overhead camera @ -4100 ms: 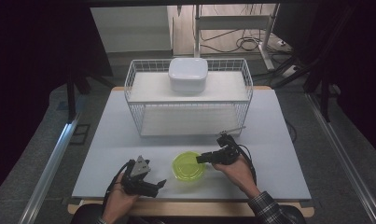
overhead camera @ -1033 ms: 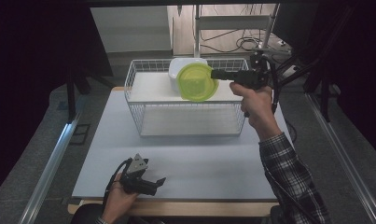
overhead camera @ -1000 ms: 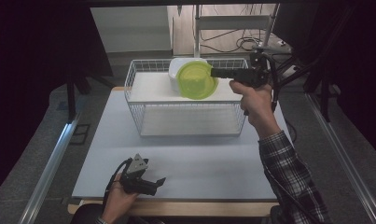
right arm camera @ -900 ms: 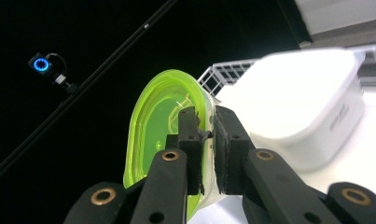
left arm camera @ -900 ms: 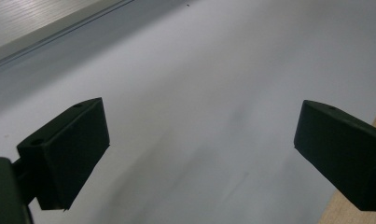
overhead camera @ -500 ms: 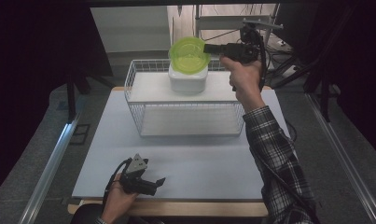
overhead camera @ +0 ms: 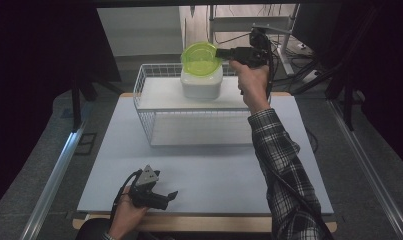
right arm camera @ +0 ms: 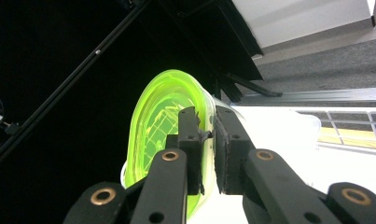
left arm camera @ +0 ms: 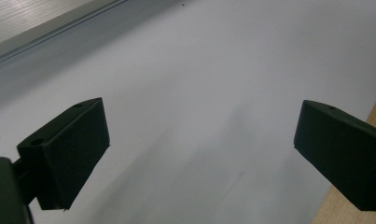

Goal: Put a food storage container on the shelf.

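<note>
The right gripper pinches the rim of the green bowl, its jaws pressed close on the rim, with the bowl tilted out to its left. The bowl hangs above the white container in the wire basket, perhaps just touching its top. The left gripper rests spread on the counter.

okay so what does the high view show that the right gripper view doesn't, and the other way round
High view alone: the left gripper resting open on the white table, and the whole wire basket with the white lidded container on its shelf. Right gripper view alone: both pads pinching the green lid's rim, up close. Both: the right gripper shut on the green lid, held above the container.
</note>
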`<state>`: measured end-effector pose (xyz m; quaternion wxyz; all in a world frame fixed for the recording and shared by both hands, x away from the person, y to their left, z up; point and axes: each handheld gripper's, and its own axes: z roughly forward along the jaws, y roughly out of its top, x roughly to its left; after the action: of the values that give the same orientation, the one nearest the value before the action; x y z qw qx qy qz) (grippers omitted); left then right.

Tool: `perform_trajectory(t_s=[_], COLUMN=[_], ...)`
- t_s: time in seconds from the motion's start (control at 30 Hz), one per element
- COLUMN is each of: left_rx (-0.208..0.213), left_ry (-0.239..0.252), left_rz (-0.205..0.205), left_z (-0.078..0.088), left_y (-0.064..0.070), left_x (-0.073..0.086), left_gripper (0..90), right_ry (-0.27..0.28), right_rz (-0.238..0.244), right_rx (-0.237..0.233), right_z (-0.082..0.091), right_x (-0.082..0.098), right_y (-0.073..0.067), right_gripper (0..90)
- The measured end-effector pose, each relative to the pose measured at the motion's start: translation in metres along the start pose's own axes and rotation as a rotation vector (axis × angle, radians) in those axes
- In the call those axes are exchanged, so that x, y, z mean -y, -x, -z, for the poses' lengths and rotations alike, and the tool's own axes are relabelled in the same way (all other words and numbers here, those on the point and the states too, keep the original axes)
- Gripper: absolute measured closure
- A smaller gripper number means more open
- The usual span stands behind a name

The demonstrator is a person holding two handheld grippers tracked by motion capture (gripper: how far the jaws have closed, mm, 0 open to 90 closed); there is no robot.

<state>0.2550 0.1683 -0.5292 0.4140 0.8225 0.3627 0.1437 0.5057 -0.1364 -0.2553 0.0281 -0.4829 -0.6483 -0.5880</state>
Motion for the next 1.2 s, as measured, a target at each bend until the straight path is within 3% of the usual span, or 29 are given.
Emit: perform_trajectory(t_s=[0.13,0.37,0.6,0.77,0.93,1.2], left_rx=[0.002,0.003,0.003,0.004,0.004,0.012], left_ry=[-0.002,-0.010,-0.015,-0.017,-0.015,-0.004], left_rz=[-0.001,-0.003,-0.003,-0.004,-0.003,0.002], left_z=[0.000,-0.002,-0.003,-0.003,-0.003,-0.002], left_y=[0.000,0.001,0.001,0.001,0.001,0.001], left_x=[0.000,0.000,0.000,0.000,0.000,0.000], left_gripper=[3.2,3.2,3.2,3.2,3.2,3.2], right_ry=[-0.006,-0.013,-0.016,-0.016,-0.010,-0.007], right_rz=[-0.012,-0.007,-0.018,-0.029,-0.027,0.056], right_rx=[0.012,0.107,0.145,0.151,0.134,0.075], right_z=[-0.003,-0.006,-0.011,-0.014,-0.014,-0.006], right_x=[-0.002,-0.003,-0.006,-0.005,-0.005,-0.004], right_y=[0.001,0.000,0.001,0.005,0.006,0.006], right_gripper=[81.1,78.6,73.2,67.7,55.8,34.1])
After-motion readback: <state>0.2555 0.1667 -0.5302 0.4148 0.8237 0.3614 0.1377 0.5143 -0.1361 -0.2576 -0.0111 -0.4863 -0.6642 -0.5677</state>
